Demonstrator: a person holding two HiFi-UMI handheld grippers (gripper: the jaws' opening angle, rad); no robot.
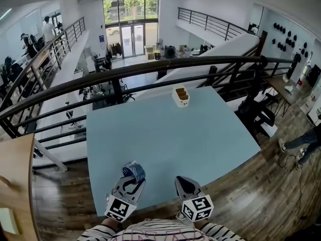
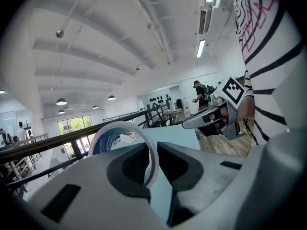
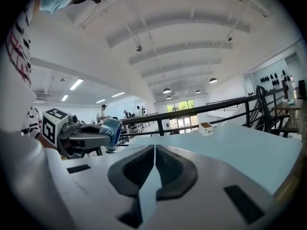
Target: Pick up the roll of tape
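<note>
Left tool [image 1: 132,177] partly hides the tape roll [image 2: 103,140].

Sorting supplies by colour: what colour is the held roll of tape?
The roll of tape is blue with a white edge; clearest in the left gripper view.

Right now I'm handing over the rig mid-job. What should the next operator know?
Left gripper: jaws shut on the tape, pinching the roll's wall, roll on edge.
Right gripper: jaws shut, nothing between them.
Both are over the near edge of the table. A small white box sits at the far side.
Done: the tape is picked up and seems clear of the table.
Left: only to hold the grip steady.
</note>
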